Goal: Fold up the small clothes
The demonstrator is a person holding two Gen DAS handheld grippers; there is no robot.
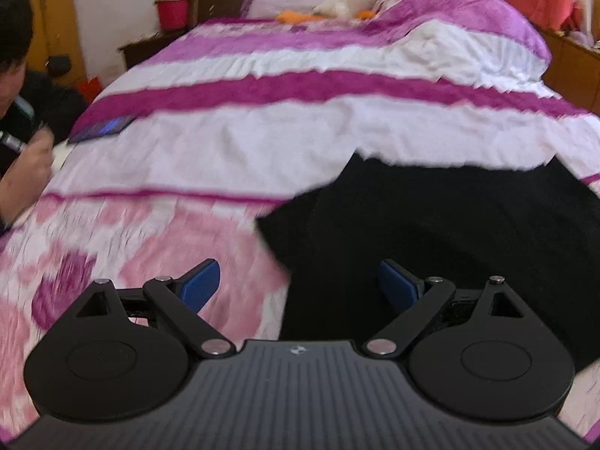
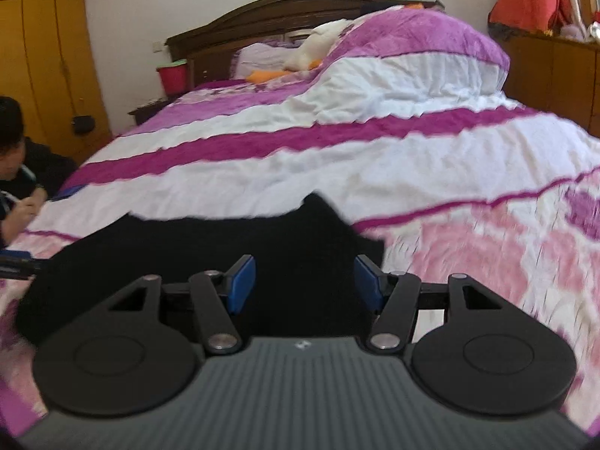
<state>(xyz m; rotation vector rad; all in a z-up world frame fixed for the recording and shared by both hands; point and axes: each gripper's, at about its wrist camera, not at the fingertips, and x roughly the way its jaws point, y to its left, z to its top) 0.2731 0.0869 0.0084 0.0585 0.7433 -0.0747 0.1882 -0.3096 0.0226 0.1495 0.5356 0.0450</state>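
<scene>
Black garment [image 1: 450, 225] lay flat on the pink-and-white quilt [image 1: 262, 142], lower right in the left view, lower centre in the right. Left gripper [image 1: 300, 285] jaws stood wide apart, empty; right gripper [image 2: 304, 281] jaws apart, empty, above the cloth. Person [image 1: 15, 75] at left edge.

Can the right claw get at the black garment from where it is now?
Probably yes: the right claw is open just above the black garment spread on the quilt, with nothing between them.

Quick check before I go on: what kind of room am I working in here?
Almost certainly a home bedroom. A made bed with a purple-and-white quilt and dark wooden headboard fills the view, with a nightstand beside it. The black garment lies on the quilt.
</scene>
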